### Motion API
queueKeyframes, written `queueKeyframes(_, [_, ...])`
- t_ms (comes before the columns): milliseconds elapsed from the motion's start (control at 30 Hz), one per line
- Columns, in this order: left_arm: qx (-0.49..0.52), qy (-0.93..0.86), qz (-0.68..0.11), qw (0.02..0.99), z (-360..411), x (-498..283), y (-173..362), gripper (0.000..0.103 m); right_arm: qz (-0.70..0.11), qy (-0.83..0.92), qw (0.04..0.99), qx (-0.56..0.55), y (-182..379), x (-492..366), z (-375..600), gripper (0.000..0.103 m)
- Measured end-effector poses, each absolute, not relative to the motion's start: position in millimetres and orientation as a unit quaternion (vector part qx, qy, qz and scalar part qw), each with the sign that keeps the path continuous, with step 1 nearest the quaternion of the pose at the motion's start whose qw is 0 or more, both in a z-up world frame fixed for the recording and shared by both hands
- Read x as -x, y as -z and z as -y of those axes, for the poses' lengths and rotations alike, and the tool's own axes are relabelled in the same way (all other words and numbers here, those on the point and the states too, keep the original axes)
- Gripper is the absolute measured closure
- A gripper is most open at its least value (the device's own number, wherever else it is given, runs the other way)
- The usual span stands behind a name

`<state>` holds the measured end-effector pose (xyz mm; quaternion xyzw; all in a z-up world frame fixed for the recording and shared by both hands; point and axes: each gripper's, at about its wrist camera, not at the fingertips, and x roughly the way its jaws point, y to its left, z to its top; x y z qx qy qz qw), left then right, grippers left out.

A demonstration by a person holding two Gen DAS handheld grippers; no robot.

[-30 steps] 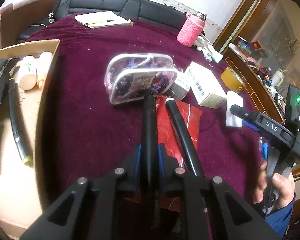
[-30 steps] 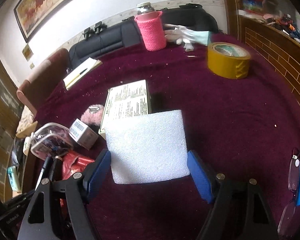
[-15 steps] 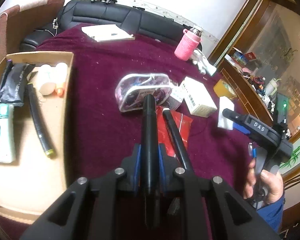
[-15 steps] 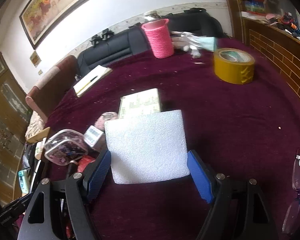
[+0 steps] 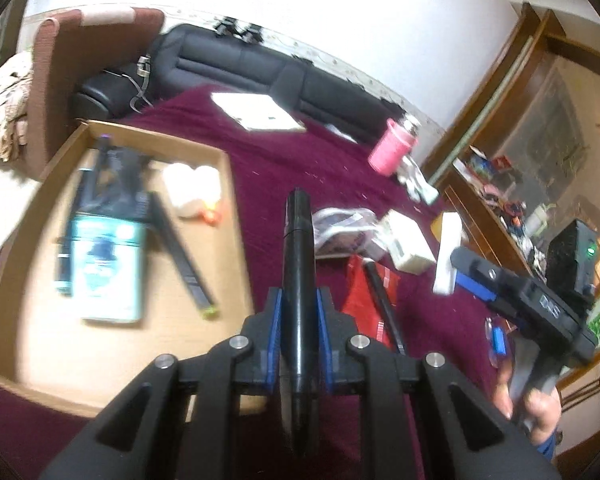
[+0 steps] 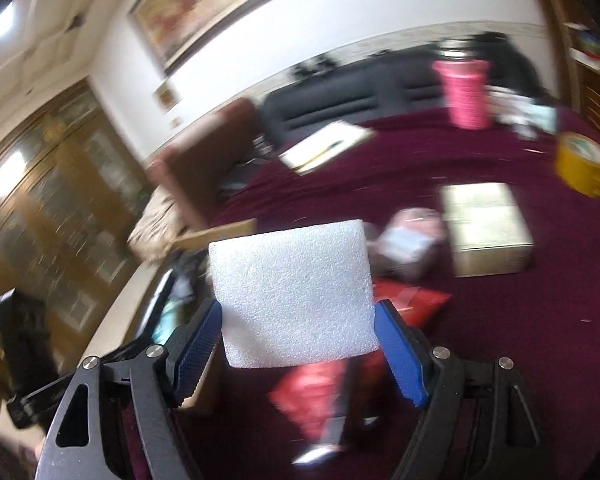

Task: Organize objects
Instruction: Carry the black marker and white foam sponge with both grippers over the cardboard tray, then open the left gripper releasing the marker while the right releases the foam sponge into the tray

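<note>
My left gripper (image 5: 297, 312) is shut on a black marker (image 5: 298, 264) and holds it above the maroon tablecloth, at the right edge of the cardboard tray (image 5: 232, 208). My right gripper (image 6: 298, 332) is shut on a white foam block (image 6: 294, 292) and holds it in the air over a red packet (image 6: 416, 304); the foam block (image 5: 447, 252) and the right gripper's body also show in the left wrist view. A second black marker (image 5: 382, 304) lies on the red packet (image 5: 360, 304).
The tray holds a teal box (image 5: 104, 264), a black pouch (image 5: 112, 176), a black pen (image 5: 184, 256) and white bottles (image 5: 192, 188). On the cloth lie a clear pouch (image 5: 340, 228), white boxes (image 6: 486, 228), a yellow tape roll (image 6: 584, 168), a pink cup (image 6: 466, 96) and a notepad (image 5: 258, 116).
Both grippers have lifted and swung left towards the tray, each with its object. The left marker now hangs beside the tray's right edge; the foam block has risen off the cloth.
</note>
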<state>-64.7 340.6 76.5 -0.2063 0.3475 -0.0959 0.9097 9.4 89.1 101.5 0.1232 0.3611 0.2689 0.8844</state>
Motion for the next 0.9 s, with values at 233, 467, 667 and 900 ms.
queueKeyframes(233, [0.237, 0.031, -0.333, 0.912, -408, 85, -67, 0.087, -0.381, -0.332, 0.861, -0.053, -95, 7, -182, 0.020])
queueKeyframes(467, [0.265, -0.016, -0.327, 0.907, -455, 86, -52, 0.087, -0.396, -0.341, 0.853, 0.005, -77, 6, -242, 0.020])
queueKeyframes(667, [0.264, -0.043, -0.332, 0.905, -469, 79, -38, 0.087, -0.421, -0.339, 0.840, 0.042, -49, 1, -271, 0.020])
queueKeyframes(900, [0.262, -0.043, -0.340, 0.902, -474, 74, -28, 0.087, -0.431, -0.340, 0.832, 0.070, -30, -2, -292, 0.020])
